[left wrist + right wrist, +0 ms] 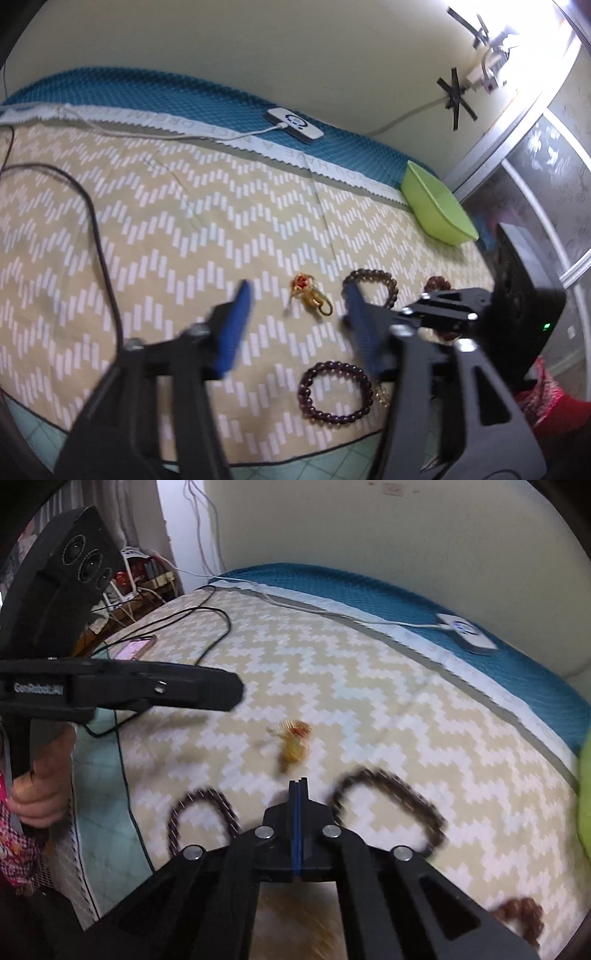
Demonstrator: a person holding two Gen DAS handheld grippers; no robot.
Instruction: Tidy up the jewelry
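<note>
On the zigzag bedspread (pixel 184 221) lies a small gold and red trinket (pixel 310 295), right between the blue pads of my left gripper (pixel 297 295), which stands open without touching it. A dark purple bead bracelet (pixel 334 391) lies nearer, and a brown bead bracelet (pixel 373 286) lies just right of the right pad. A reddish-brown bracelet (pixel 437 284) is partly hidden behind the other gripper's black frame. My right gripper (pixel 298 786) is shut with nothing seen between its pads, hovering between the purple bracelet (pixel 207 812) and the brown bracelet (pixel 388 797), short of the trinket (pixel 293 742).
A green bowl (pixel 437 206) sits at the bed's far right corner. A white device (pixel 293 123) on a cable lies on the blue strip by the wall. A black cable (pixel 99 240) loops at left near a pink phone (pixel 135 648). A hand (pixel 40 786) holds the left gripper (pixel 232 694).
</note>
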